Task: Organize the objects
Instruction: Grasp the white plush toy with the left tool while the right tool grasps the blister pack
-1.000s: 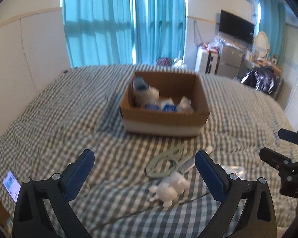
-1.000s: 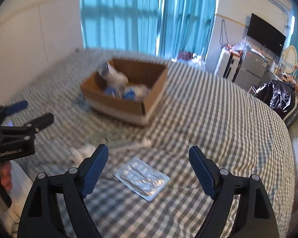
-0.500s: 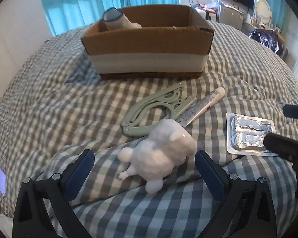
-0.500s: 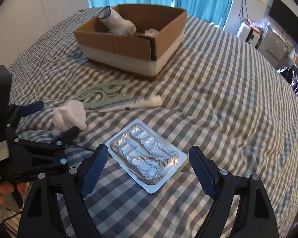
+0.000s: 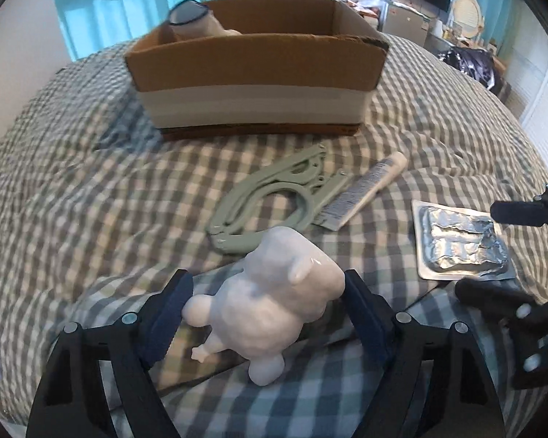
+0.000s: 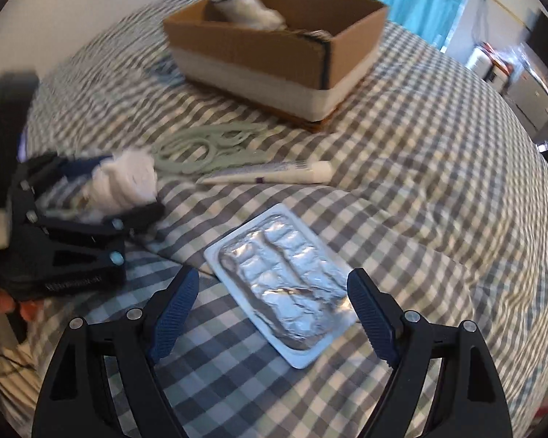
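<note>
A few things sit in the box (image 5: 255, 69) already. My left gripper (image 5: 265, 304) pinches the toy lamb (image 5: 274, 303); right gripper (image 6: 272, 308) wide over the foil pack (image 6: 279, 288). Hanger (image 5: 274, 197) and tube (image 5: 365, 191) remain

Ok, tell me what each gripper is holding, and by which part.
The left gripper has closed on the white toy sheep, across its body. The right gripper is open over the foil pack, holding nothing.

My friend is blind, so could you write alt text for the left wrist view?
Black tongs straddle a white toy lamb on a checked bedspread. Beyond lie a green hanger, a tube and a foil pack, before a cardboard box; the other tongs reach toward the pack.
</note>
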### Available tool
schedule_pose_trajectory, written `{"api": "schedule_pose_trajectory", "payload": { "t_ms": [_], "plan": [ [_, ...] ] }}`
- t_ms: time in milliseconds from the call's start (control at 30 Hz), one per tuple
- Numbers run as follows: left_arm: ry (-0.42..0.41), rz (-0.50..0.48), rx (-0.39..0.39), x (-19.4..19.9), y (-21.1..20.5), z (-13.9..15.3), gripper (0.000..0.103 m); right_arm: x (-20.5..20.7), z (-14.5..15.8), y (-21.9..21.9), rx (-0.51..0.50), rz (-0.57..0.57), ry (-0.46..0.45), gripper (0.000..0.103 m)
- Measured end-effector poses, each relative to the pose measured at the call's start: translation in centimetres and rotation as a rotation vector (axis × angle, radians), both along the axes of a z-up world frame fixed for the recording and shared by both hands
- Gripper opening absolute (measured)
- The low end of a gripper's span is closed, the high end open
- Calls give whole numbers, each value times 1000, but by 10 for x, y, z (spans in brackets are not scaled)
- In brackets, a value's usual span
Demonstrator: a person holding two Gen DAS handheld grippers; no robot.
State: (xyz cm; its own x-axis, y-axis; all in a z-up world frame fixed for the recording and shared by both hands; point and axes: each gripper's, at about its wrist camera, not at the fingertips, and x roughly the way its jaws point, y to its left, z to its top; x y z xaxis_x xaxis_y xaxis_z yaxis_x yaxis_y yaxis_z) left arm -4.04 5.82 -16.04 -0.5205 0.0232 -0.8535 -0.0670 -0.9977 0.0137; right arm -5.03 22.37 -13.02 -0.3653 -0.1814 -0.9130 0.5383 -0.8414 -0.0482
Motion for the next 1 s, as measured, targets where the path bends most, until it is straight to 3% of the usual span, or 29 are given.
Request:
{"api": "schedule_pose_trajectory", "payload": {
  "t_ms": [200,567,633,767,800,833,867,900,1000],
  "plan": [
    [18,30,0,-6,-13,6,84,-13,-16,-8,52,24,-5,83],
    [-9,44,11,-13,-14,3,84,-41,-35,-1,9,-44,-124,83],
    [-7,46,17,-11,-14,5,84,-40,-32,1,10,-57,-112,71],
    [8,52,13,-5,-14,14,84,-38,-20,8,-30,-119,-113,59],
    [14,52,16,-3,-14,18,84,-38,-17,10,-42,-133,-118,49],
    [19,51,16,-1,-14,21,84,-38,-13,10,-53,-145,-114,48],
    [26,49,14,1,-13,25,84,-37,-6,10,-55,-154,-99,41],
    [34,48,12,4,-13,29,84,-35,-1,10,-53,-159,-85,28],
    [54,43,16,11,-14,40,84,-28,15,21,-92,-203,-59,16]
  ]
}}
